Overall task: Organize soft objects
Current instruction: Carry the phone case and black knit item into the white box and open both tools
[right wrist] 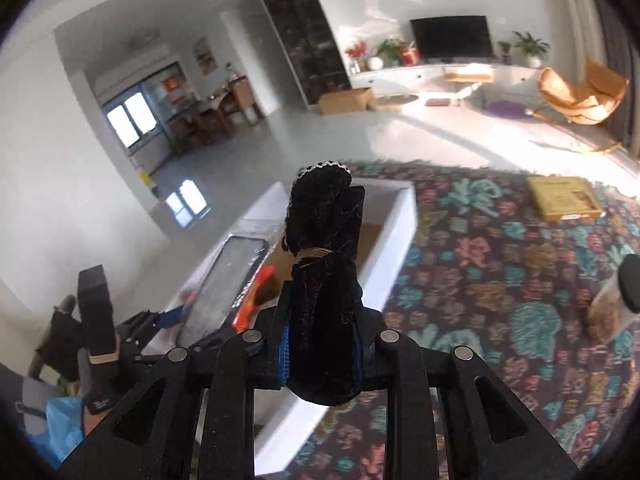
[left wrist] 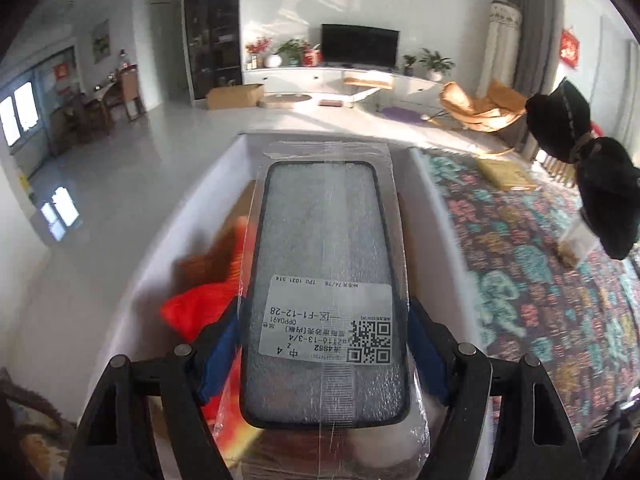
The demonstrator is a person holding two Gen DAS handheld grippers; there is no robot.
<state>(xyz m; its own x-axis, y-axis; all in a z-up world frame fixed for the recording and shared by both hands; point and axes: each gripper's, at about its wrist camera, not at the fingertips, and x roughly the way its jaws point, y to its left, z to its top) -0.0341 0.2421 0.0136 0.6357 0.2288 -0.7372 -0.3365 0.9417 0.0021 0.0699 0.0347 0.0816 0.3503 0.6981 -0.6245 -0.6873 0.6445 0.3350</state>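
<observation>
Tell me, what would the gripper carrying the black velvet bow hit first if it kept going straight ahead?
Probably the white bin: the right gripper, shut on the black velvet bow, points down toward its open top, though depth is uncertain.

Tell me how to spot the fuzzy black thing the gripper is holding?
Find the flowery tablecloth and the white box on it. Over the box, the right gripper pinches a black velvet bow. Unlike the flat bagged phone case beside it, it is fuzzy and tied with gold thread.
</observation>
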